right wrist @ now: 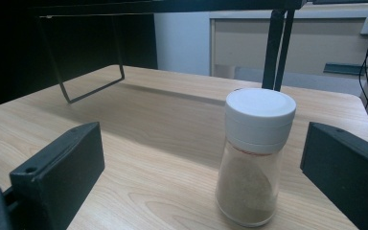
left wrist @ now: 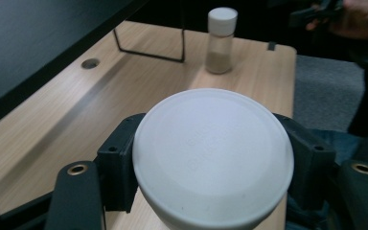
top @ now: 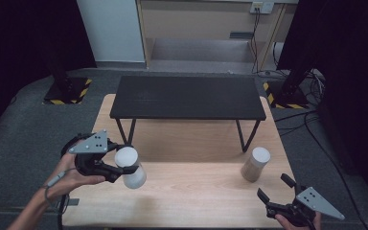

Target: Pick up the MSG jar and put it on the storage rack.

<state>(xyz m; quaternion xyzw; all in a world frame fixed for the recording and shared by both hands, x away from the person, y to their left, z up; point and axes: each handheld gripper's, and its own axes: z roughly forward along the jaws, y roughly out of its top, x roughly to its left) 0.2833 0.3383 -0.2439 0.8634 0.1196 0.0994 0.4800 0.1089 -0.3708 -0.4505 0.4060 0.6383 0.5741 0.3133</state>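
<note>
While the left tongs (top: 124, 167) clamp a white-capped jar (top: 130, 168) by its sides and carry it clear of the table (top: 196, 191) at the near left, the grip is the thing to mind. In the left gripper view the white cap (left wrist: 213, 155) sits squarely between the two black jaws, which press on either side just under it, so the hold looks centred. The jar should stay upright, and the hand should move slowly, since a tilt could let the smooth wall slide through the pads.

A second jar (top: 255, 164) of tan powder stands upright on the right side of the table, close to the foot of the black shelf (top: 187, 98). The right tongs (top: 275, 187) wait just short of it, jaws spread wide and holding nothing; in the right gripper view the second jar (right wrist: 255, 158) stands ahead between the two jaws, nearer one of them, untouched.

If the shelf is the goal, as I judge likely, the carried jar needs to rise above its front edge before moving forward. It should be set down flat before the jaws let go.
</note>
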